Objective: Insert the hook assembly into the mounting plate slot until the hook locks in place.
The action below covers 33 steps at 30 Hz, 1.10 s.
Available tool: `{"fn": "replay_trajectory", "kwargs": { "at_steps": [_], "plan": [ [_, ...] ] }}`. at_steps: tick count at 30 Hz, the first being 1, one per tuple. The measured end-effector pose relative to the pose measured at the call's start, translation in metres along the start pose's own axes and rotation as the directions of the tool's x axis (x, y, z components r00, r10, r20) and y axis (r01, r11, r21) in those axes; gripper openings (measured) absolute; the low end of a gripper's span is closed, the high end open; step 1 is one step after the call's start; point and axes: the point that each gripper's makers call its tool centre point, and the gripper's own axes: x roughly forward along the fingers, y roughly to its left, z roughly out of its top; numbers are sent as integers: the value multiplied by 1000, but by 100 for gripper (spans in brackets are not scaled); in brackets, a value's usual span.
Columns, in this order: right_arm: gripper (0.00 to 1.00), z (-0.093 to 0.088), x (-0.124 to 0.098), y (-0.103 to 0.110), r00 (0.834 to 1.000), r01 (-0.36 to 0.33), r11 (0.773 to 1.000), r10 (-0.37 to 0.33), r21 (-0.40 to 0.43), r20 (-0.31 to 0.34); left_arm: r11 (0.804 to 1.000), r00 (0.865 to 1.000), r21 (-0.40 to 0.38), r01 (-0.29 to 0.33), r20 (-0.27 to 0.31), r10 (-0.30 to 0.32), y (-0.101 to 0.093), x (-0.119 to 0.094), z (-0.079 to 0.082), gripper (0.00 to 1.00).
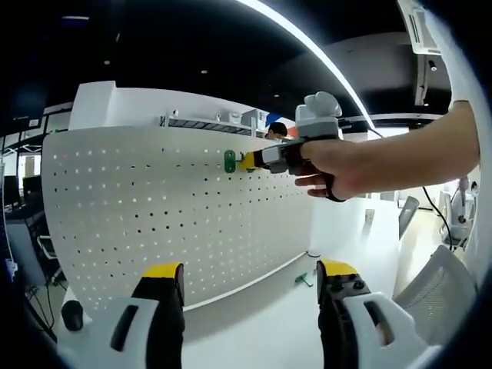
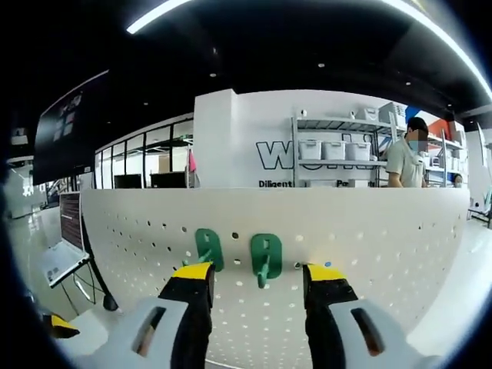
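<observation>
Left gripper view: the left claw (image 1: pixel 250 288) hangs released, its yellow-tipped jaws well apart with nothing between them, low in front of the white pegboard (image 1: pixel 154 207). The board stands upright on the white bench (image 1: pixel 269 315) and fills the space ahead and to the left of this claw. Off to its lower left, a dark rounded object (image 1: pixel 71 315) sits at the bench edge. Ahead of the right jaw, just at the board's foot, a small green piece (image 1: pixel 305 280) lies on the bench — too small to tell what it is. Up and to the right, a person's hand (image 1: pixel 338 165) brings the right claw (image 1: pixel 247 161) against the board, its yellow tips just beside a green hook (image 1: pixel 229 161) on the panel.

Right gripper view: the right claw (image 2: pixel 257 270) is close up to the pegboard (image 2: pixel 369 238), jaws spread and gripping nothing. Left of it, well off, a laptop (image 2: pixel 65 234) stands open. Just above the left jaw sits one green hook (image 2: pixel 207 250), seated against the board. Between the jaws, a little beyond the tips, the second green hook (image 2: pixel 266 257) hangs on the holes — neither jaw touching it. Beyond the board, up and right, white bins line a shelf (image 2: pixel 330 150), and a person (image 2: pixel 403 157) stands beside it.
</observation>
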Motion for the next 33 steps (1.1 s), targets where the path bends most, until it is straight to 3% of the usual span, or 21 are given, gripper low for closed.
{"fn": "replay_trajectory", "kwargs": {
  "at_steps": [6,16,25,27,28,33],
  "plan": [
    [54,-5,-1,-2,1000,0,1000,0,4,-17,1000,1000,-3,0,5,0,1,0,1,73],
    [48,-11,-7,0,999,-23,1000,23,-3,-24,1000,1000,-3,2,5,-2,-1,0,0,72],
    [47,-13,-19,10,991,-135,990,136,-48,9,1000,1000,-1,3,5,-3,-1,0,0,73],
    [47,-14,-22,12,986,-165,985,166,-55,20,1000,1000,-4,4,6,-4,-1,0,1,73],
    [47,-12,-24,17,976,-213,976,215,-37,40,1000,1000,-4,4,7,-4,0,1,1,73],
    [48,-19,-31,17,962,-268,963,269,-28,40,1000,1000,-2,5,10,-5,0,1,2,73]
  ]
}}
